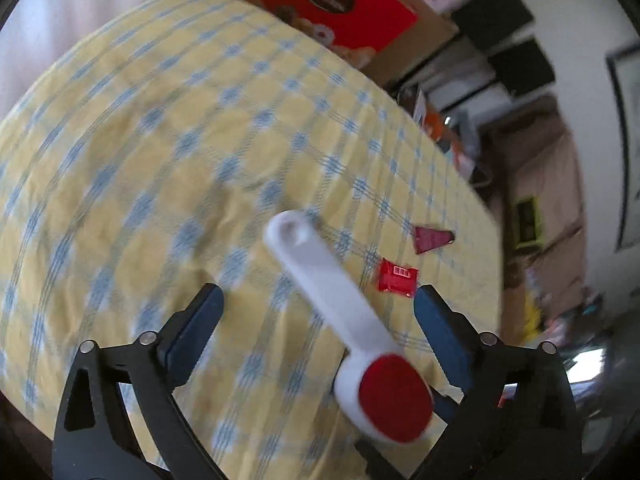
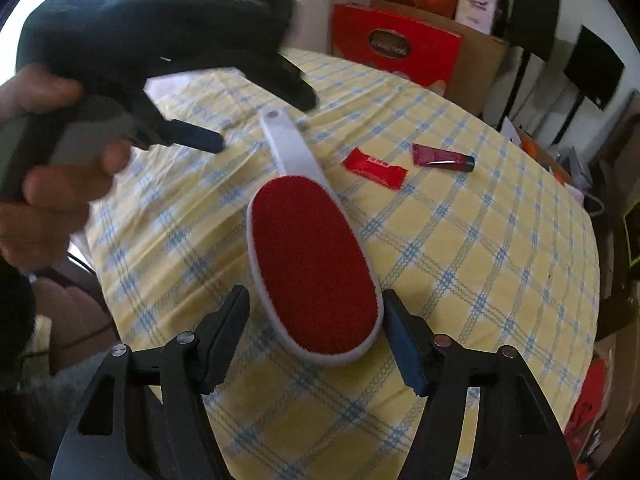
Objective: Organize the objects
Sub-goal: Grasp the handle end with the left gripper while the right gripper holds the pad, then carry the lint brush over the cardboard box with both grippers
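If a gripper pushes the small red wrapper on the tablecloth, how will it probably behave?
The red wrapper looks thin, crinkled and flat, so it is probably very light and floppy. It would likely slide or crumple rather than roll. The wrinkled tablecloth may snag it slightly.

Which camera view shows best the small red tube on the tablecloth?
The right wrist view shows the tube best: it lies sharp and whole, with a dark cap, beyond the red packet. In the left wrist view the tube is blurred into a dark red wedge near the table's edge.
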`<state>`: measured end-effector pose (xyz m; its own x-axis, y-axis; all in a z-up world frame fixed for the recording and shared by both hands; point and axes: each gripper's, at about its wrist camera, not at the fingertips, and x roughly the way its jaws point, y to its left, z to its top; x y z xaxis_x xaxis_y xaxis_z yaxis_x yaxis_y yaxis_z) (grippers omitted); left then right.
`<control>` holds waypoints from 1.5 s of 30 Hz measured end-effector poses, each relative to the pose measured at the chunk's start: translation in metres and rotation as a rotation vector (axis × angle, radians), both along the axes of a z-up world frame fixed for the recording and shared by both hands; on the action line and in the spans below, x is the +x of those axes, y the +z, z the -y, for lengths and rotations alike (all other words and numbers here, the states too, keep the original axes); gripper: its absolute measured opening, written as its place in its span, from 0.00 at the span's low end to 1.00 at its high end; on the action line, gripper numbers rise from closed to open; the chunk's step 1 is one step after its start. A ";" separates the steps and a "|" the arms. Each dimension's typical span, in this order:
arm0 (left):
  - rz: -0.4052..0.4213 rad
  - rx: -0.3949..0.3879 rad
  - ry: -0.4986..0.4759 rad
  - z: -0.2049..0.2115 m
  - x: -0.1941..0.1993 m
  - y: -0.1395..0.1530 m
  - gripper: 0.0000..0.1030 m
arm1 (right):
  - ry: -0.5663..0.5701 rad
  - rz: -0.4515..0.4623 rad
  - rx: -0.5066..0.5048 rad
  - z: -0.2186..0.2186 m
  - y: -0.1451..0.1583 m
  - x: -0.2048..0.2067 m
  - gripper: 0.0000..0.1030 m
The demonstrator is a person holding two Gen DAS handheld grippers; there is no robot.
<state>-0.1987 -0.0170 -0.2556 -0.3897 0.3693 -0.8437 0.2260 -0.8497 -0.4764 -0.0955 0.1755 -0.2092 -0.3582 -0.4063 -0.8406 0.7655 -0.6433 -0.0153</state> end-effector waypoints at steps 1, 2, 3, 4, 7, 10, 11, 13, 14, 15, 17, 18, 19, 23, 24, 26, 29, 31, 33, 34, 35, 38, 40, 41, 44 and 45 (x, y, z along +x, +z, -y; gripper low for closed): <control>-0.001 -0.054 -0.007 -0.007 -0.005 0.000 0.94 | -0.011 0.000 -0.008 -0.001 0.000 0.000 0.63; -0.001 -0.115 -0.014 -0.015 -0.011 0.000 0.94 | -0.015 0.004 -0.016 -0.001 -0.001 0.000 0.63; 0.003 -0.150 -0.019 -0.021 -0.014 0.000 0.94 | -0.017 0.003 -0.025 -0.002 0.000 0.001 0.63; 0.004 -0.196 -0.028 -0.028 -0.019 -0.002 0.94 | -0.020 0.000 -0.031 -0.004 0.001 0.002 0.63; -0.010 -0.306 -0.026 -0.043 -0.023 -0.003 0.79 | -0.029 -0.018 -0.038 -0.003 0.001 0.002 0.64; -0.043 -0.446 -0.002 -0.059 -0.018 -0.005 0.52 | -0.030 -0.034 -0.035 0.003 0.000 0.002 0.64; -0.054 -0.473 -0.009 -0.062 -0.018 -0.002 0.50 | -0.027 -0.047 -0.027 0.006 0.000 0.003 0.64; -0.074 -0.455 -0.006 -0.058 -0.015 -0.003 0.49 | -0.019 -0.072 -0.007 0.009 -0.001 0.007 0.63; -0.075 -0.444 -0.007 -0.057 -0.015 -0.002 0.48 | -0.014 -0.087 0.001 0.009 -0.002 0.009 0.63; -0.074 -0.425 -0.004 -0.053 -0.015 0.000 0.47 | -0.009 -0.101 0.008 0.010 -0.003 0.011 0.62; -0.080 -0.380 0.013 -0.044 -0.013 0.005 0.43 | -0.010 -0.115 0.007 0.009 -0.004 0.015 0.62; -0.084 -0.370 0.018 -0.042 -0.014 0.007 0.42 | -0.015 -0.116 0.000 0.009 -0.004 0.017 0.61; -0.095 -0.359 0.021 -0.040 -0.011 0.011 0.41 | -0.017 -0.121 -0.004 0.008 -0.005 0.018 0.61; -0.141 -0.348 0.009 -0.040 0.002 0.025 0.40 | -0.029 -0.160 0.011 0.005 -0.003 0.029 0.61; -0.147 -0.344 0.008 -0.040 0.003 0.028 0.40 | -0.033 -0.175 0.016 0.004 -0.003 0.033 0.61; -0.170 -0.328 0.010 -0.041 0.006 0.036 0.38 | -0.046 -0.207 0.019 0.002 -0.001 0.040 0.60; -0.238 -0.289 0.039 -0.038 0.021 0.058 0.35 | -0.063 -0.262 -0.028 -0.007 0.011 0.052 0.60; -0.293 -0.277 0.042 -0.040 0.030 0.077 0.34 | -0.077 -0.304 -0.035 -0.010 0.021 0.061 0.59; -0.335 -0.267 0.035 -0.044 0.036 0.094 0.33 | -0.085 -0.349 -0.013 -0.010 0.029 0.065 0.59; -0.357 -0.259 0.028 -0.046 0.041 0.103 0.33 | -0.088 -0.373 0.001 -0.011 0.031 0.068 0.58; -0.375 -0.249 0.026 -0.048 0.046 0.111 0.31 | -0.089 -0.389 0.013 -0.012 0.034 0.071 0.58; -0.425 -0.237 0.006 -0.056 0.060 0.130 0.30 | -0.102 -0.410 0.010 -0.020 0.040 0.078 0.58; -0.448 -0.235 -0.012 -0.062 0.068 0.138 0.30 | -0.114 -0.419 0.009 -0.027 0.043 0.082 0.58; -0.455 -0.232 -0.023 -0.066 0.072 0.141 0.30 | -0.122 -0.431 0.016 -0.031 0.045 0.085 0.58; -0.480 -0.229 -0.051 -0.080 0.085 0.150 0.30 | -0.149 -0.465 0.040 -0.044 0.049 0.093 0.57; -0.492 -0.238 -0.060 -0.087 0.089 0.152 0.30 | -0.159 -0.467 0.042 -0.051 0.050 0.095 0.57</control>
